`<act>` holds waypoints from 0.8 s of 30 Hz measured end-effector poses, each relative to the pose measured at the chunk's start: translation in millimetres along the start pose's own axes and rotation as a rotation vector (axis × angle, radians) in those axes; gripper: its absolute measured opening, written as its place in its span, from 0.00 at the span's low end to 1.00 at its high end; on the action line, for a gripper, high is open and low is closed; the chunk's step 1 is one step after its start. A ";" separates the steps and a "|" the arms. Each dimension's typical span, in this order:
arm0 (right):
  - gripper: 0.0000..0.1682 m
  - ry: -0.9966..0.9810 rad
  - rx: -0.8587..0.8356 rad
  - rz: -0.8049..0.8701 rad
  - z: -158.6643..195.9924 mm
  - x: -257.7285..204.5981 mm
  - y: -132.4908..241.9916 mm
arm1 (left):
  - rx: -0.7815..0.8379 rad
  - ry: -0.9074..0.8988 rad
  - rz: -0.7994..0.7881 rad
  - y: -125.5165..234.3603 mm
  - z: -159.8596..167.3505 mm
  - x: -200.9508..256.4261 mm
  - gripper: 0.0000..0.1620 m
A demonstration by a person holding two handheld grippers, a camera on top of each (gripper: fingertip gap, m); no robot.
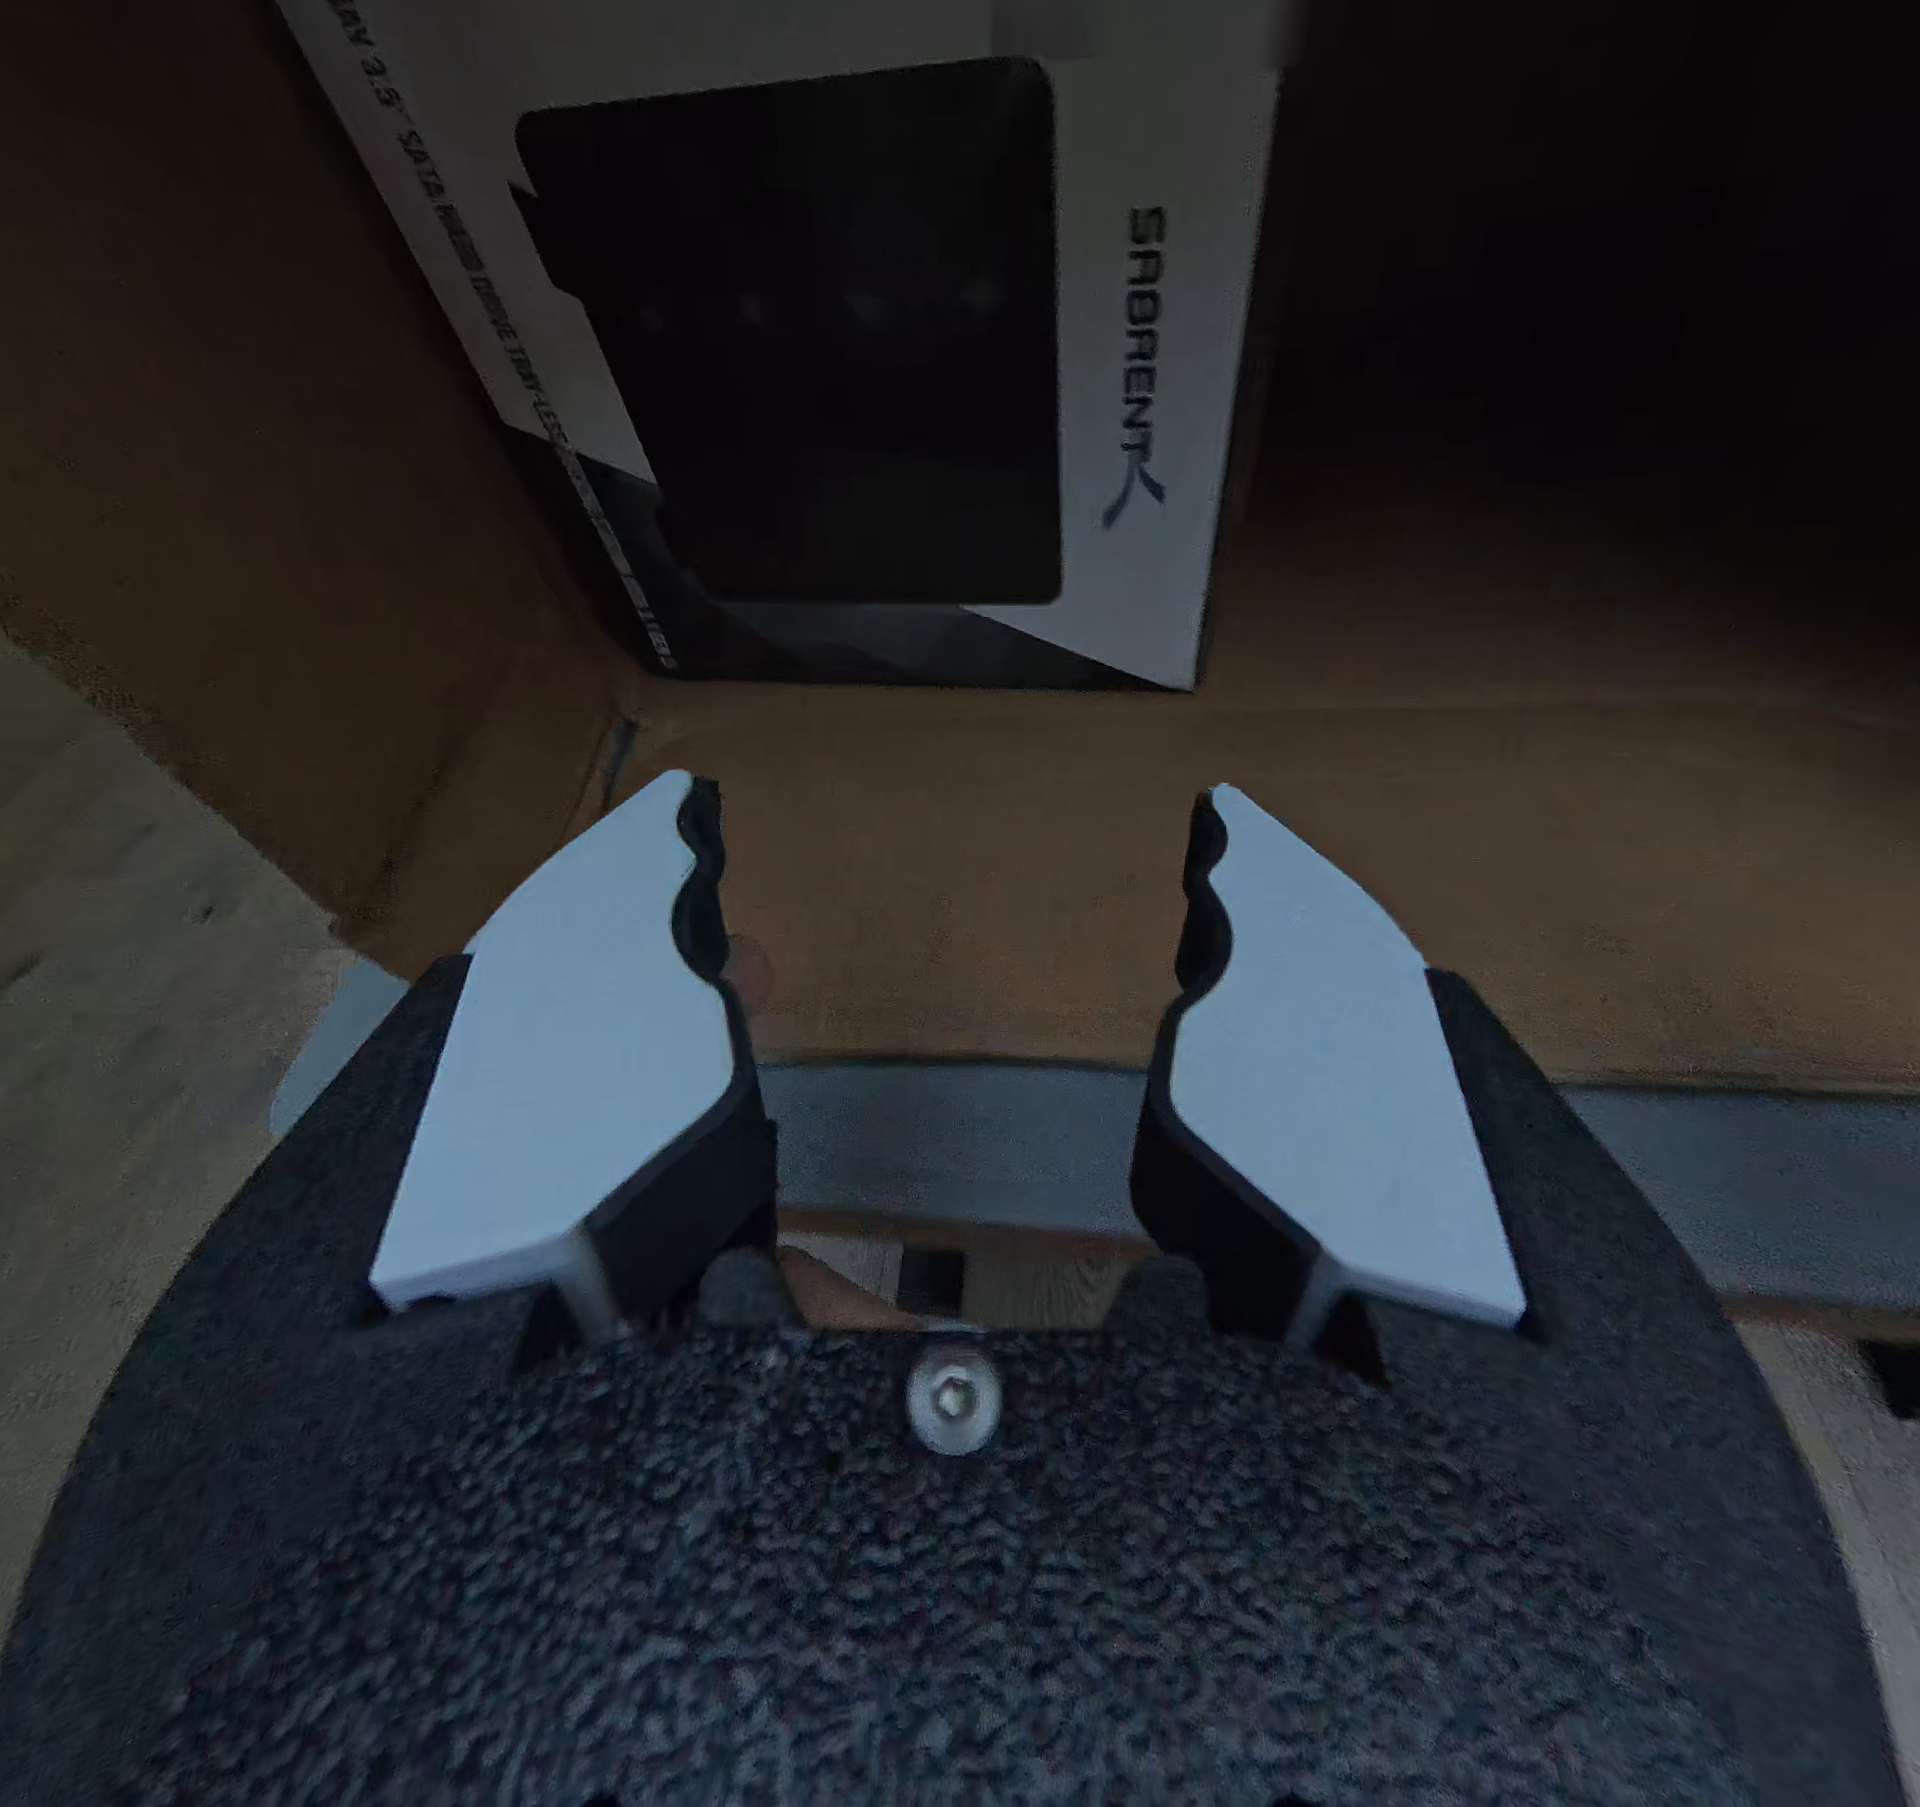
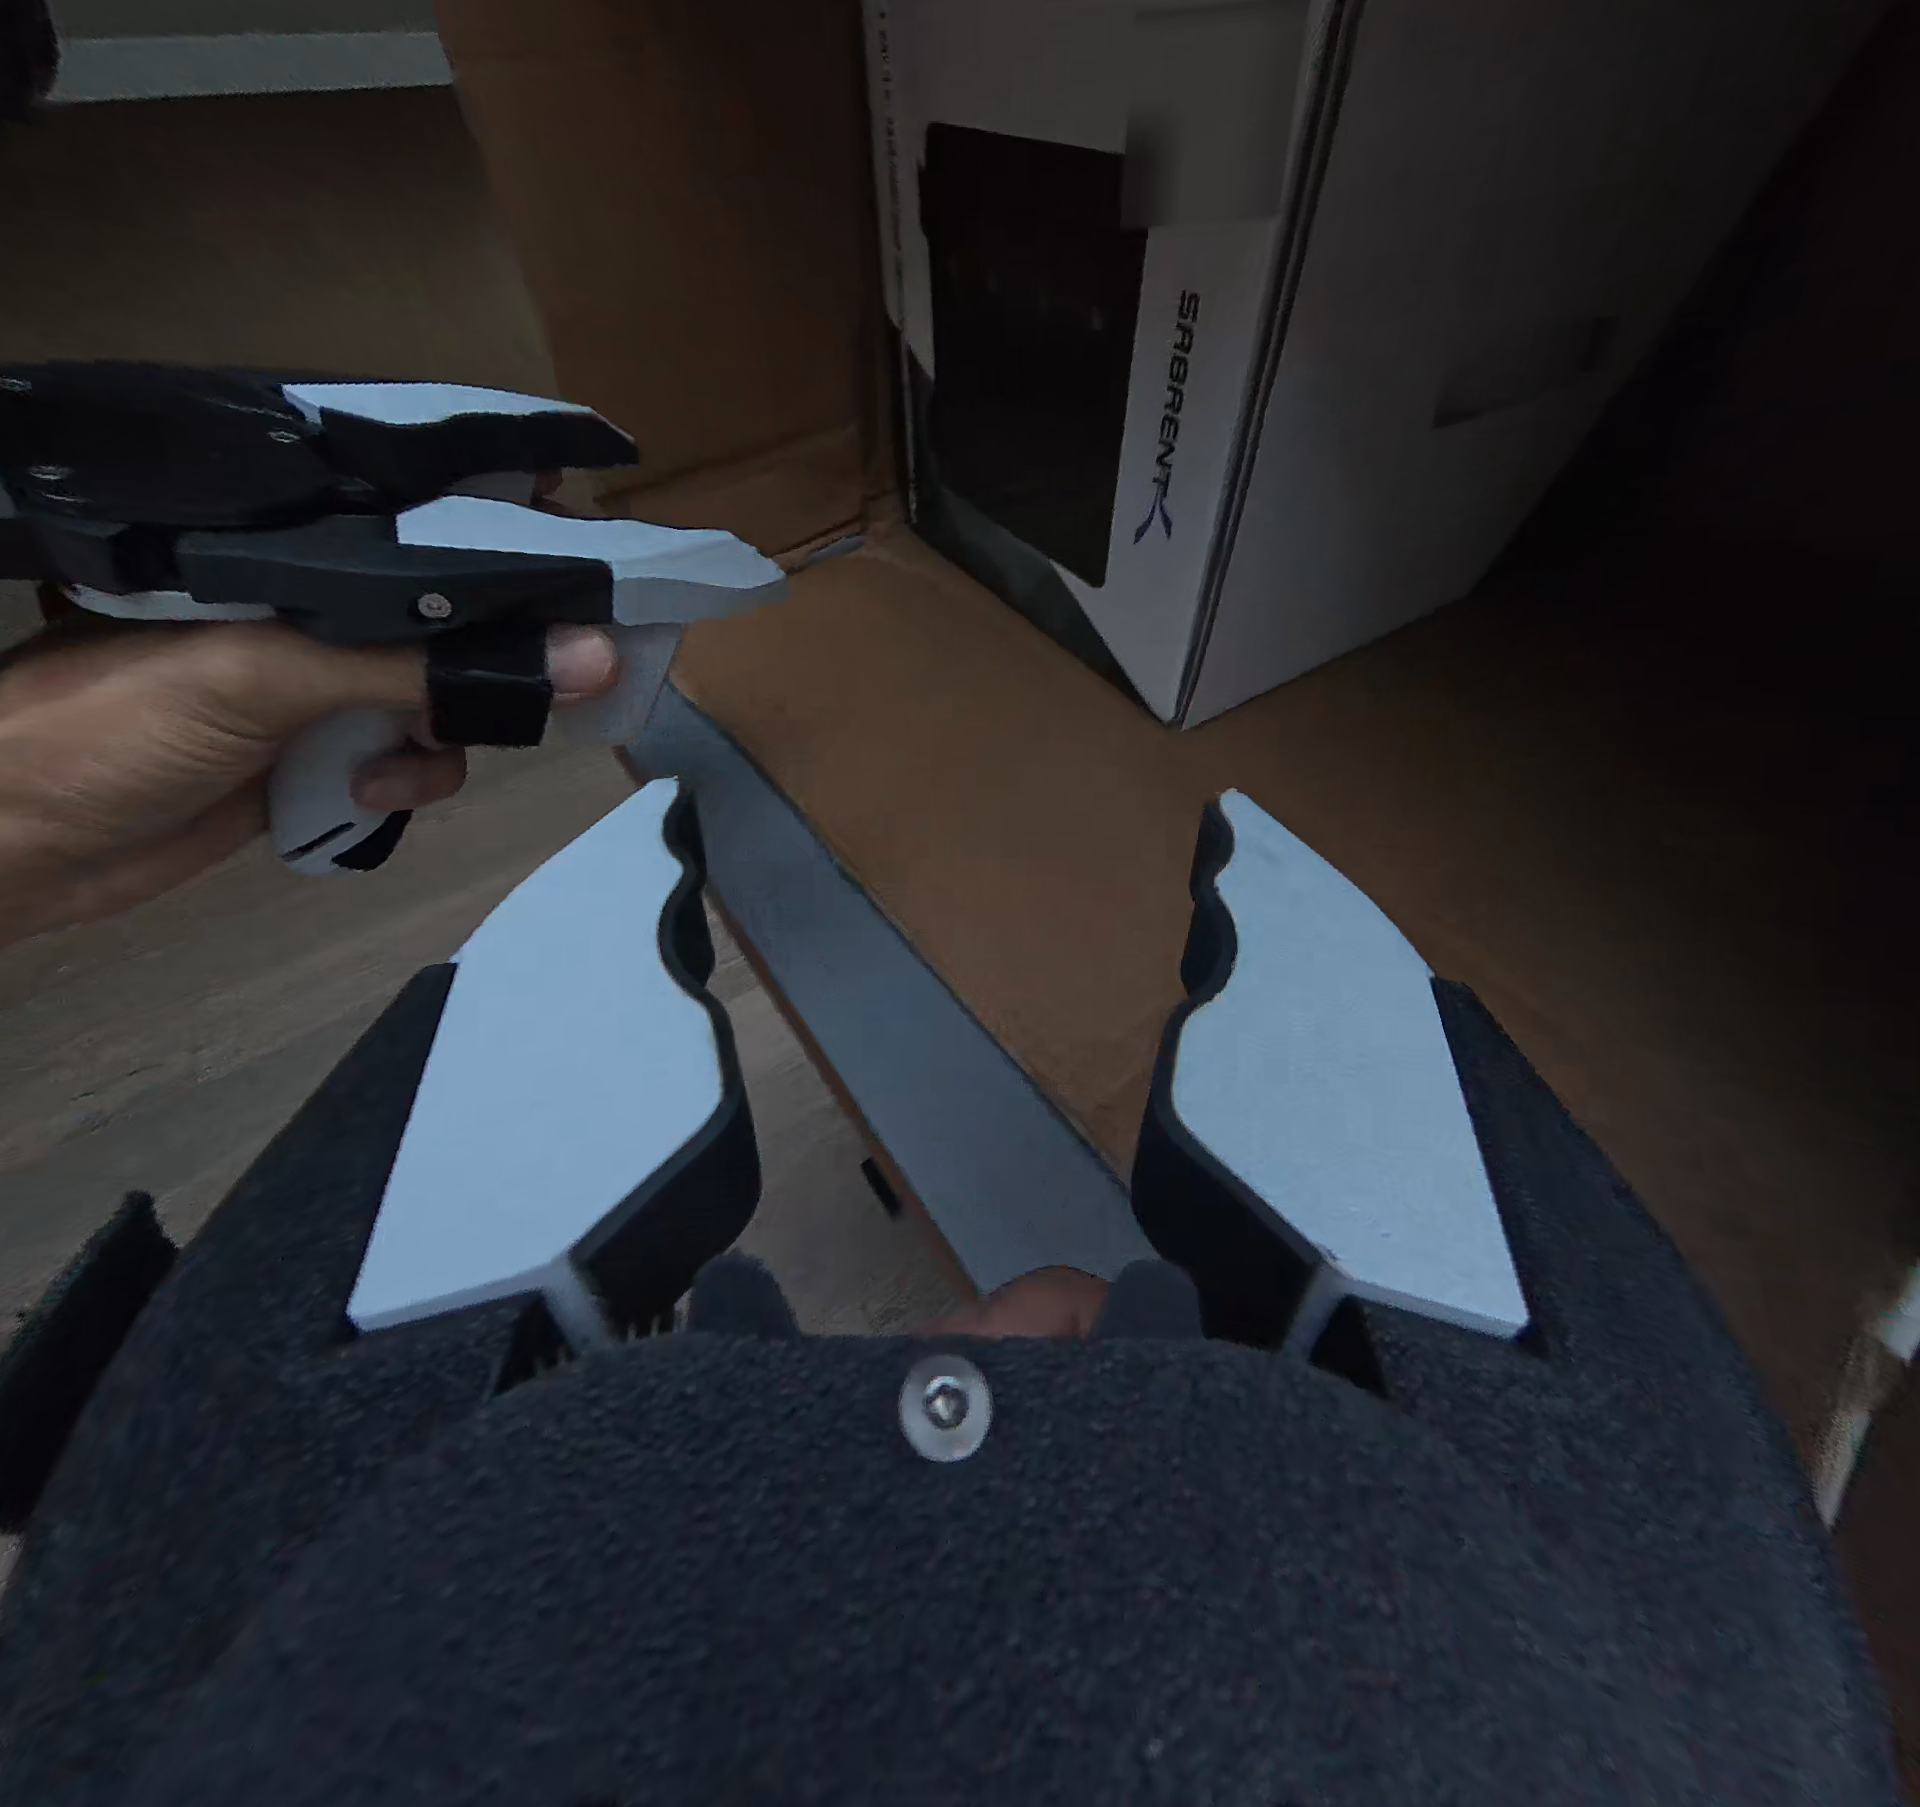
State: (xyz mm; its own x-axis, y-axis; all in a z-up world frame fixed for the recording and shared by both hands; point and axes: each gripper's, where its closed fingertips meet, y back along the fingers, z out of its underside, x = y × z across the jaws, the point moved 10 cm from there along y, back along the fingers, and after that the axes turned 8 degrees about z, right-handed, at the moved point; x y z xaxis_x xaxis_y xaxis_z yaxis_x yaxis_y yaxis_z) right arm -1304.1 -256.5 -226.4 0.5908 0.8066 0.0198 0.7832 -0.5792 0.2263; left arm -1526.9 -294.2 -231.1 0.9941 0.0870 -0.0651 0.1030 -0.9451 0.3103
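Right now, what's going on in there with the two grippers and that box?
A person holds a gripper in each hand in front of a large brown cardboard carton lying open on its side on a grey-edged shelf. Both the left gripper and the right gripper are open and hold nothing. A white printed box stands inside, against the carton's left wall. The left gripper points straight at it, short of touching. The right gripper hangs at the carton's mouth.
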 end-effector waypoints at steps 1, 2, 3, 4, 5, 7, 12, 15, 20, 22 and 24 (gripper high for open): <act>0.53 0.005 0.008 0.029 -4.1 -0.8 -17.2 | 0.020 -0.009 -0.005 -17.7 -0.7 -15.2 0.53; 0.53 0.010 0.012 0.054 -8.8 -0.5 -34.5 | 0.036 -0.020 -0.030 -34.5 -1.3 -29.7 0.54; 0.53 0.023 0.017 0.081 -13.8 0.7 -51.3 | 0.060 -0.034 -0.065 -49.8 -2.3 -42.4 0.54; 0.53 0.048 0.023 0.112 -18.1 3.1 -67.3 | 0.097 -0.056 -0.096 -63.6 -3.5 -53.0 0.54; 0.53 0.078 0.026 0.143 -21.5 5.9 -82.5 | 0.125 -0.079 -0.126 -76.2 -4.5 -61.2 0.53; 0.53 0.119 0.043 0.182 -25.0 11.4 -110.0 | 0.141 -0.122 -0.108 -98.1 -5.7 -70.7 0.54; 0.53 0.149 0.057 0.247 -19.7 22.9 -156.3 | 0.189 -0.086 -0.063 -131.4 -2.3 -91.7 0.56; 0.51 0.131 0.063 0.248 -12.8 25.1 -166.8 | 0.166 -0.032 -0.035 -146.4 -0.1 -103.9 0.57; 0.51 0.140 0.057 0.261 -1.9 28.5 -174.0 | 0.143 0.030 -0.051 -161.8 -2.4 -109.0 0.63; 0.54 0.137 0.038 0.246 0.2 32.1 -179.7 | 0.132 0.064 -0.028 -164.2 -4.3 -110.4 0.65; 0.57 0.136 0.052 0.226 -4.1 35.6 -181.9 | 0.130 0.077 -0.014 -164.1 -4.1 -111.9 0.67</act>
State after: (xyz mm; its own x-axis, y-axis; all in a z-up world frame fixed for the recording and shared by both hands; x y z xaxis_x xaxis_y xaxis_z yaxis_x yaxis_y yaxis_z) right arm -1426.3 -122.0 -262.9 0.7231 0.6625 0.1955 0.6452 -0.7488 0.1513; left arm -1654.9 -147.5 -270.8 0.9927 0.1201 0.0063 0.1169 -0.9760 0.1838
